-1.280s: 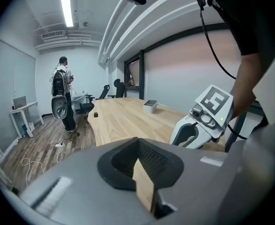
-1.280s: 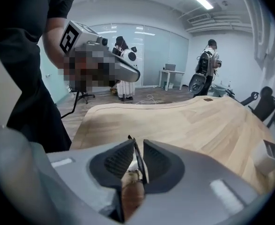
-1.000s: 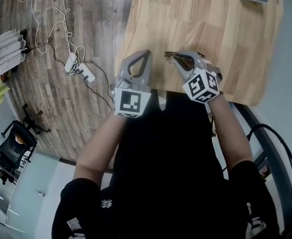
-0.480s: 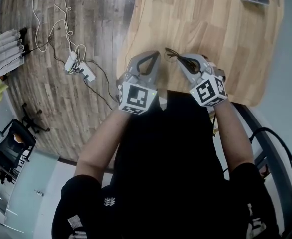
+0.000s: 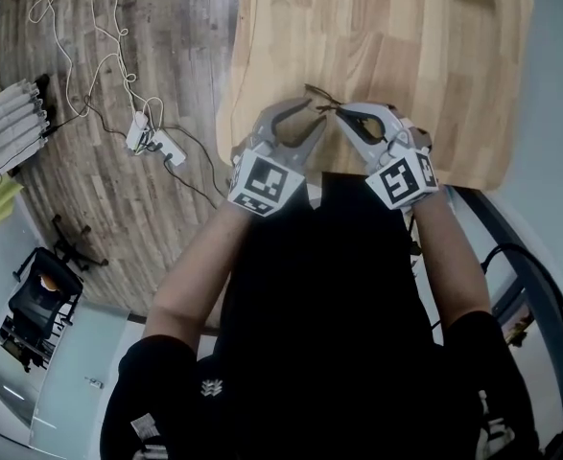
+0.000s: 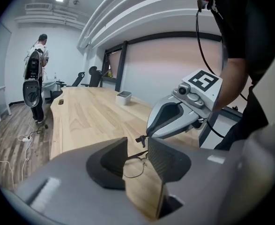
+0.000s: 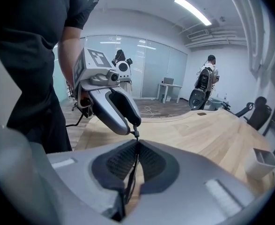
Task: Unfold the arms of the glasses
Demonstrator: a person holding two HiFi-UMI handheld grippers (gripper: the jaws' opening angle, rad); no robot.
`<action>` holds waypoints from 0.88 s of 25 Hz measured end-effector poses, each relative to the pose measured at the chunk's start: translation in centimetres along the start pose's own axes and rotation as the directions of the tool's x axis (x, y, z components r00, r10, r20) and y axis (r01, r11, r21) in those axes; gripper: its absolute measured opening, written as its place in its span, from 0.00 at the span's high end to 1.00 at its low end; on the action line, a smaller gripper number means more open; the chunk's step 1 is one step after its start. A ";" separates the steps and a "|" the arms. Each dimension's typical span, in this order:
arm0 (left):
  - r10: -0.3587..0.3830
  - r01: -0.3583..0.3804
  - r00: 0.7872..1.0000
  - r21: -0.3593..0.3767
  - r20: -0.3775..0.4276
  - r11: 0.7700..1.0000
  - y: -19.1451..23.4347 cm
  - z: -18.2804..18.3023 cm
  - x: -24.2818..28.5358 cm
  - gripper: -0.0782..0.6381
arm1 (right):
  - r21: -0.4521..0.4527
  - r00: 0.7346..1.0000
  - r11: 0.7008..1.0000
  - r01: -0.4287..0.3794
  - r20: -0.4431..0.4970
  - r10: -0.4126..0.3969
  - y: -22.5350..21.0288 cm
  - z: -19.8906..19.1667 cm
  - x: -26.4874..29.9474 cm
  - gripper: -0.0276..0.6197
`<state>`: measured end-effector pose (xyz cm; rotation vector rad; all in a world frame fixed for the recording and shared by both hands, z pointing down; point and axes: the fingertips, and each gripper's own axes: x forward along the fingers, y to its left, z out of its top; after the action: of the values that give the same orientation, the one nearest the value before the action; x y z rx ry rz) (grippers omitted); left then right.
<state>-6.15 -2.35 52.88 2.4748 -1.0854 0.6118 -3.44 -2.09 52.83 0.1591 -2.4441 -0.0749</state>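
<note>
The right claw is pinched on the glasses, holding them just above the desk near its edge; the left claw is opening, a lens between its jaws, untouched; the frame runs across from right claw to left, so the left looks best placed for the next grasp; no legible writing, only square markers.

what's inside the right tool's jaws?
A thin dark arm of the glasses, pinched between the right tool's pads. The lenses are covered by the tool's body in the right gripper view.
</note>
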 end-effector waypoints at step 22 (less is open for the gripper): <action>-0.215 0.214 0.977 0.075 0.007 0.974 -6.4 2.5 0.8 0.69 | 0.129 0.994 0.989 0.070 0.074 -0.080 1.6 -1.1 -4.0 0.90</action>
<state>-0.22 0.00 50.27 2.6180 -0.7984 0.5766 0.20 0.01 51.28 0.3103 -2.5219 0.0410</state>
